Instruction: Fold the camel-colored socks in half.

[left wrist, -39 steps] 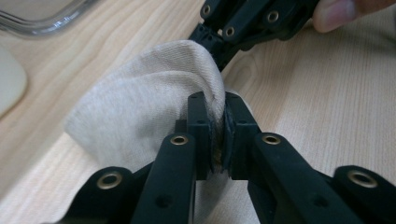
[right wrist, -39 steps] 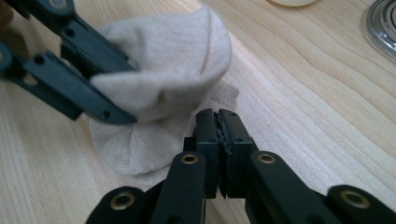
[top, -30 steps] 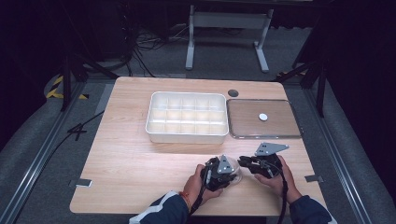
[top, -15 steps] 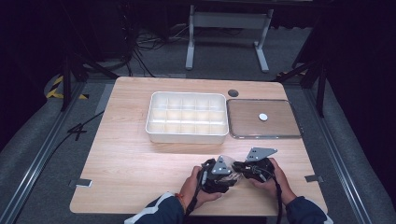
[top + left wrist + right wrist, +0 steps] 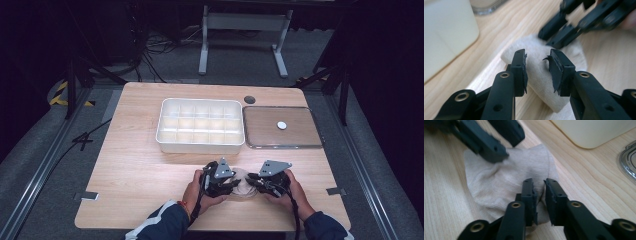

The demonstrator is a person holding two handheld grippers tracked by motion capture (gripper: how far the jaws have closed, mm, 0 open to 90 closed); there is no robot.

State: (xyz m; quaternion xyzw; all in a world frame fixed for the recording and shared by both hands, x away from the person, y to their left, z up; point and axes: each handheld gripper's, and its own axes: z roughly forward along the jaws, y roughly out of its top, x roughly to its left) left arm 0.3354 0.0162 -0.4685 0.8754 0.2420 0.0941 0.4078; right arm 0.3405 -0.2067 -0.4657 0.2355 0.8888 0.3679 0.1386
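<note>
Cloth (image 5: 243,183) sits on the table (image 5: 135,170) near the front edge, right between our two grippers, and it looks folded or bunched into a small cream wad. Our left gripper (image 5: 537,58) hangs over its near fold with the jaws apart, nothing pinched yet. Our right gripper (image 5: 539,185) comes in from the other side with its jaws almost together; there's a slim gap, and we honestly can't tell if any fabric is caught in it.

Behind all that is the white divided tray (image 5: 200,125), and just beside it a flat lid (image 5: 282,127) with a small white knob.

What could go wrong, we reckon: if the right side only nips a top layer, pulling will unfold the wad instead of lifting it. And the two grippers are close enough that the tips could knock together if we close in carelessly.
</note>
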